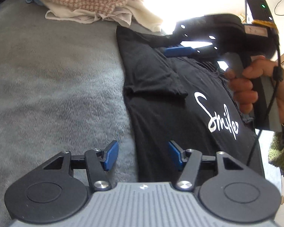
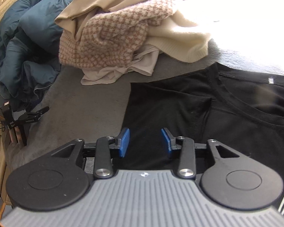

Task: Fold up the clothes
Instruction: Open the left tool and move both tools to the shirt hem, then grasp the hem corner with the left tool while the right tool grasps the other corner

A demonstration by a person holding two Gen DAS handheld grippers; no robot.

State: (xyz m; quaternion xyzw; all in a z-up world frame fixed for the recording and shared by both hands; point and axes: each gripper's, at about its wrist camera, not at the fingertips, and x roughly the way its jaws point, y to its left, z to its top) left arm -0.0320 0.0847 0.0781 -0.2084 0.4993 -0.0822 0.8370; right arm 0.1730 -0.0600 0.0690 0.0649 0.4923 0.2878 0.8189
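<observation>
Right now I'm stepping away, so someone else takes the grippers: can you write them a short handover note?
Left gripper: open, empty, above the left edge of the black "Smile" T-shirt.
Right gripper: open, empty, over the shirt's shoulder by the collar.
T-shirt lies on the grey fleece blanket; left sleeve already folded in.
Left: remaining folds, then the heap of unfolded clothes.

Right gripper (image 2: 144, 141) with blue pads (image 2: 124, 141) apart and nothing between them, over a black T-shirt (image 2: 227, 113) lying flat on a grey fuzzy blanket (image 2: 85, 104), pile of cream and pink-checked clothes (image 2: 113, 37) behind, blue puffy jacket (image 2: 28, 47) at left
</observation>
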